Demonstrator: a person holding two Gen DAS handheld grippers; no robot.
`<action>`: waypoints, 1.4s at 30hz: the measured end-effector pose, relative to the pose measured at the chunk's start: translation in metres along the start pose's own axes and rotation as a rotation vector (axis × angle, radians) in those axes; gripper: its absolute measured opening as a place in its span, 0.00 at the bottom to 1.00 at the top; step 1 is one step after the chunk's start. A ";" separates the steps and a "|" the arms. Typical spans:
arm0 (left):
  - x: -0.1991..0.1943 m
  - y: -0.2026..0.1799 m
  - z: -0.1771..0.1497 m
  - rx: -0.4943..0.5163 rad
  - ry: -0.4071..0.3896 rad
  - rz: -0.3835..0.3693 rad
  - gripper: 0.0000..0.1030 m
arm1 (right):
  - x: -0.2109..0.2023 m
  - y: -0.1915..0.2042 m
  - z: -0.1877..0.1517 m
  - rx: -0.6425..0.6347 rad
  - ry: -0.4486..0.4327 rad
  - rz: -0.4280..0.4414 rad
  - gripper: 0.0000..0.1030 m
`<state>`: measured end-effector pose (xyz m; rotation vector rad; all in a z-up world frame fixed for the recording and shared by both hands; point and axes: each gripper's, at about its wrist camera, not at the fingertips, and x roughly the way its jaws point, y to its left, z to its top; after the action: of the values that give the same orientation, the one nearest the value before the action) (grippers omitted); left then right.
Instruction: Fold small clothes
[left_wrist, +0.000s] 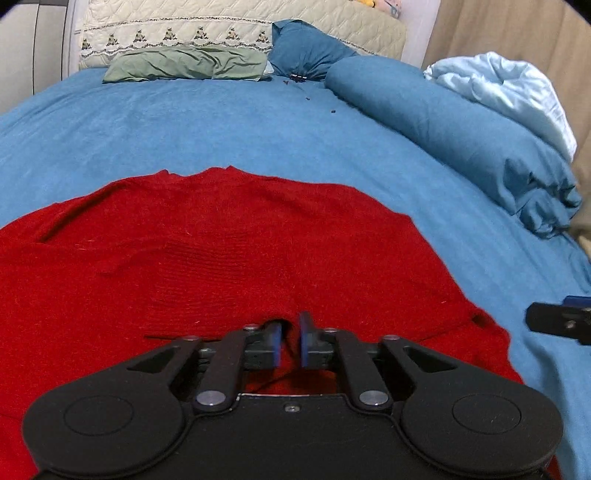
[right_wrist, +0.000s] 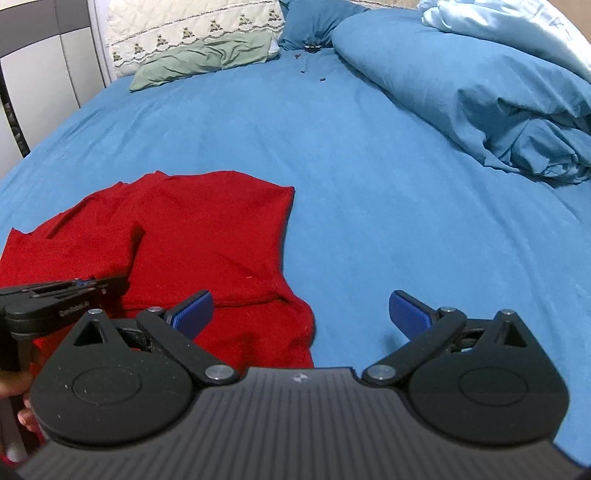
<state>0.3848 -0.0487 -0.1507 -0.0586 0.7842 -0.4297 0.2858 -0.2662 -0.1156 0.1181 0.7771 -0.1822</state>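
Evidently the red knit sweater (left_wrist: 229, 258) lay spread flat on the blue bedsheet (left_wrist: 258, 129), and the left gripper (left_wrist: 289, 345), fingers nearly pressed together, appeared to pinch its near edge. Just right of the sweater, the right gripper (right_wrist: 301, 314) hovered with fingers spread wide and empty. The knit looked soft, light and floppy, so I judged the near right corner the best hold.

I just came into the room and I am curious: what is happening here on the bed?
A person is folding a red sweater that lies spread on a blue bed, with a two-finger gripper in each hand. The left gripper is low over the near edge of the sweater, its pads nearly together; whether it pinches the knit cannot be told. The right gripper is open and holds nothing, over the sweater's right edge and the bare sheet beside it. A rolled duvet and pillows lie farther back.
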 end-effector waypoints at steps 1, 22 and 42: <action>-0.005 -0.003 0.003 0.008 -0.015 -0.007 0.38 | 0.002 -0.001 0.001 -0.005 -0.002 0.007 1.00; -0.099 0.137 -0.039 0.015 -0.070 0.284 0.82 | 0.069 0.211 -0.014 -0.697 -0.081 0.070 0.88; -0.105 0.170 -0.062 -0.032 -0.074 0.336 0.79 | 0.090 0.104 0.002 0.046 -0.057 0.164 0.41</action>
<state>0.3358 0.1547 -0.1600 0.0273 0.7117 -0.0954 0.3711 -0.1758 -0.1736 0.2179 0.7030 -0.0479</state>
